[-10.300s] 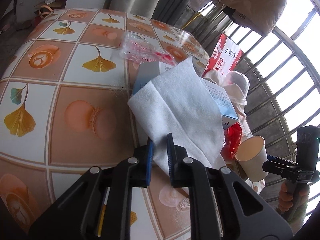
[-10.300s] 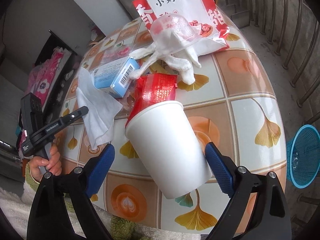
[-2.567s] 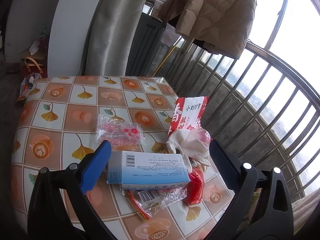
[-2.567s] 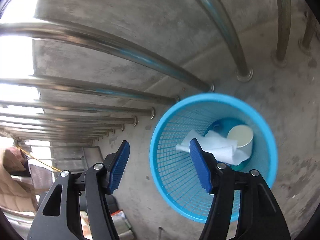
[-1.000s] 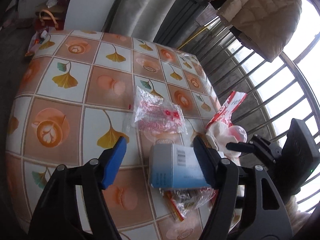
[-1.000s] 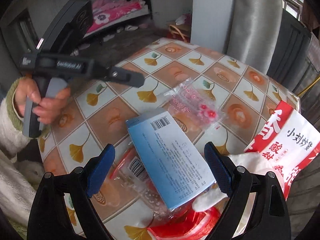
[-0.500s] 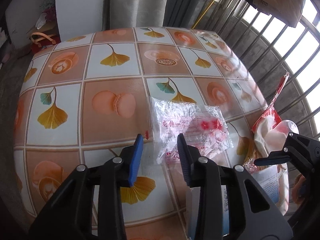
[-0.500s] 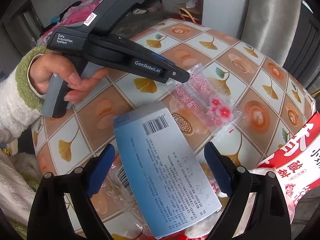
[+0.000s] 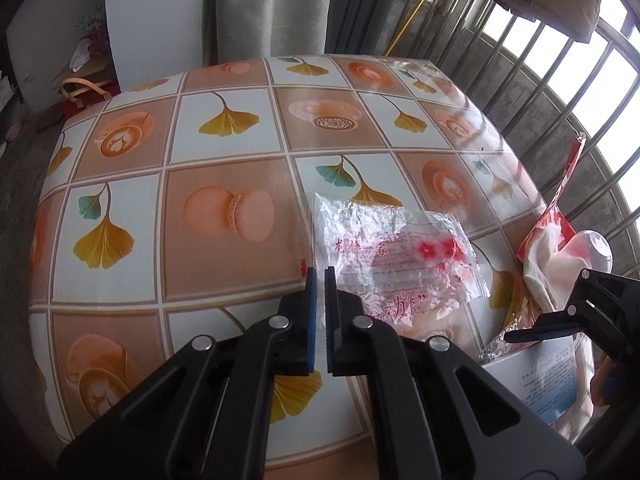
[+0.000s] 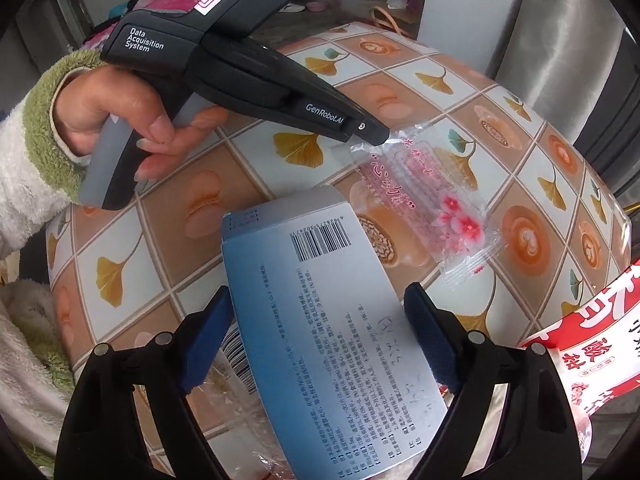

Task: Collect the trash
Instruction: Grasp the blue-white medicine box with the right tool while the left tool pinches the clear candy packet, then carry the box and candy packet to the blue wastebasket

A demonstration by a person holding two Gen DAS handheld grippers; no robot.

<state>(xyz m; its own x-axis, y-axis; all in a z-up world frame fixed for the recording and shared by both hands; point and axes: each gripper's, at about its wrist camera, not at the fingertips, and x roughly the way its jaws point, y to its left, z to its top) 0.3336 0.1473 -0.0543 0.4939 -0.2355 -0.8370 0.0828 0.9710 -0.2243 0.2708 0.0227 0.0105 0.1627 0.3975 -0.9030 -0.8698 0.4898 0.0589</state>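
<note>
A clear plastic wrapper (image 9: pixel 394 258) with red print lies on the patterned table (image 9: pixel 224 208); it also shows in the right wrist view (image 10: pixel 424 184). My left gripper (image 9: pixel 320 276) is shut on the wrapper's near left corner, and its tip (image 10: pixel 376 134) shows pinching that corner. My right gripper (image 10: pixel 320 332) is open, its fingers on either side of a blue-and-white box (image 10: pixel 332 328) without touching it. The box's corner shows in the left wrist view (image 9: pixel 536 376).
A red-and-white snack bag (image 10: pixel 580 360) lies at the table's right edge, with crumpled white paper (image 9: pixel 548 260) and a clear cup by it. More crinkled wrappers (image 10: pixel 236 364) lie under the box. Metal railings (image 9: pixel 560 92) stand behind the table.
My left gripper has closed from partly open onto the wrapper's corner. My right gripper has come closer to the box, its fingers now flanking it.
</note>
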